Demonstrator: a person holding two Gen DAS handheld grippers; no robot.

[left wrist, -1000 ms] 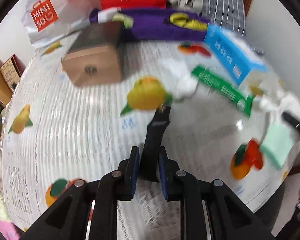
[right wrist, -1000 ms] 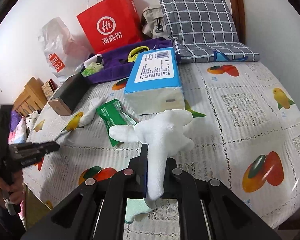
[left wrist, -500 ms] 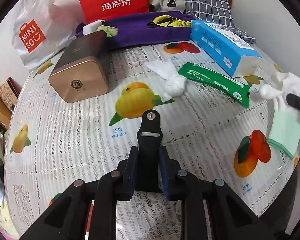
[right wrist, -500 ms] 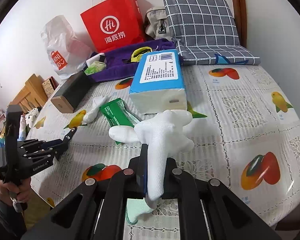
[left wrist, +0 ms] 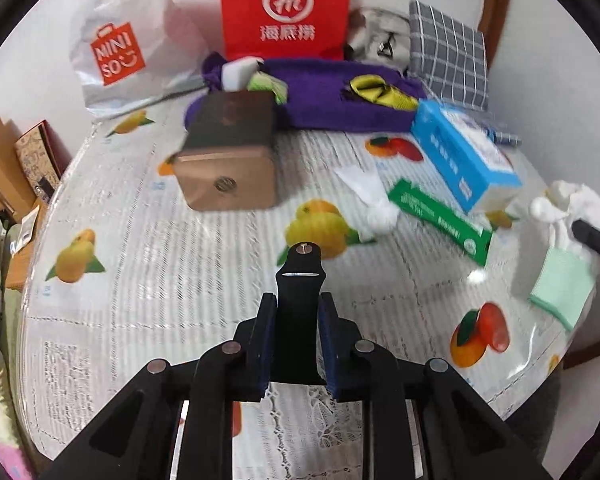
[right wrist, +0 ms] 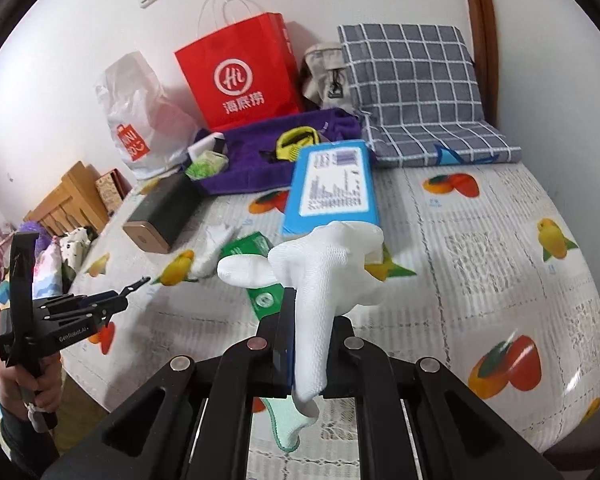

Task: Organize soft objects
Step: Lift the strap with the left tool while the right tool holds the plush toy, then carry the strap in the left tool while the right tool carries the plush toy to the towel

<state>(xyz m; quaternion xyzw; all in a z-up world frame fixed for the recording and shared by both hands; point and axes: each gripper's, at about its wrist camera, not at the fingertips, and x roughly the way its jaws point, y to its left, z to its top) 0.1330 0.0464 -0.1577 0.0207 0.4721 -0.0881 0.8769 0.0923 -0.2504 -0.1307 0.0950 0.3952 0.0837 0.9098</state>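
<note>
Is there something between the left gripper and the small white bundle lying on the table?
Nothing visible stands between them. The left gripper has its jaws shut on a black strap, and only bare fruit-print tablecloth lies before the white bundle. The brown box sits off to the left.

Your right gripper [right wrist: 306,344] pinches a white knitted glove [right wrist: 328,264] with a rough, matt weave. Your left gripper [left wrist: 298,332] clamps a smooth matt black strap [left wrist: 300,280] over the glossy plastic table cover [left wrist: 140,272].
</note>
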